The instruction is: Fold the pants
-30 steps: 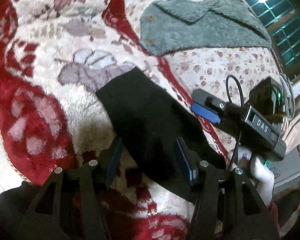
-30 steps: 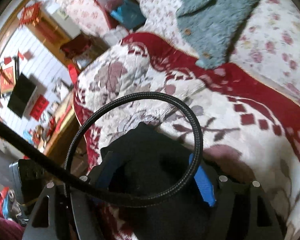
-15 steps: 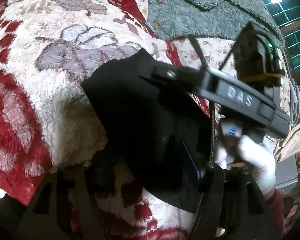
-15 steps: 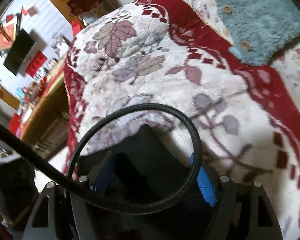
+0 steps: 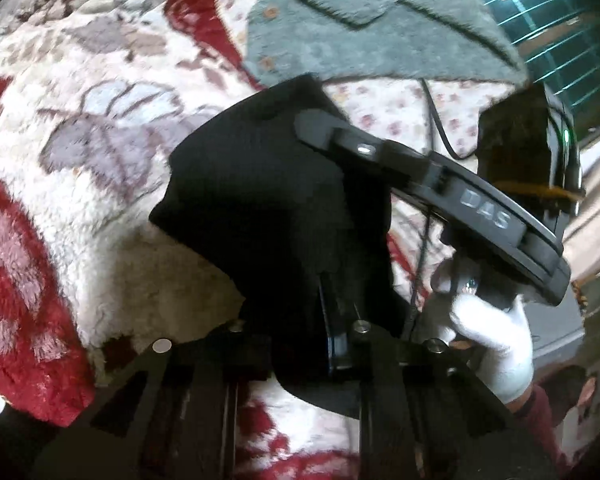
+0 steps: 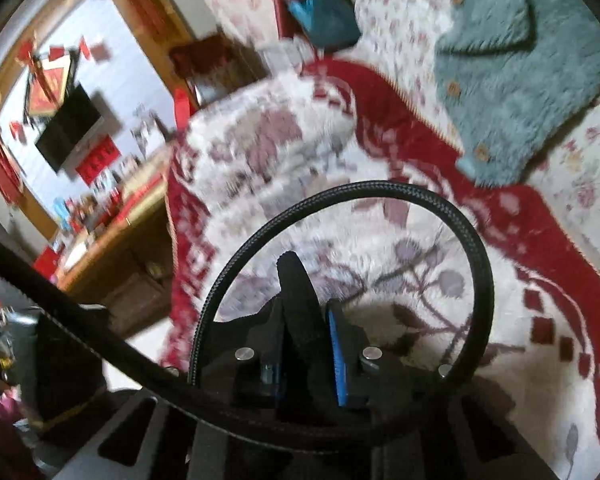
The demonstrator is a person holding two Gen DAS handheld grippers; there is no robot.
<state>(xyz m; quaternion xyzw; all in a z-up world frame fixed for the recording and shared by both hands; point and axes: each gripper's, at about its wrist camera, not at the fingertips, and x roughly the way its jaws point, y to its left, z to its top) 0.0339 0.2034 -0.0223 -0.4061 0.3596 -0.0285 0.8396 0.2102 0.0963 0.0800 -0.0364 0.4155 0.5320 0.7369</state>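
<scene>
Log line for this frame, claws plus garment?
left claw: closing on black pants | right claw: closing on pants fold | blanket underneath

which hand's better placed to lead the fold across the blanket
Right, probably. The right tool is closing on a thin edge of the black pants, with open blanket ahead. The left tool, also closing, is buried in bunched cloth.

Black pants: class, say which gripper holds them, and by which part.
Both are closing on the black pants: the left gripper on bunched cloth near the edge, the right gripper on a thin upright fold of cloth.
</scene>
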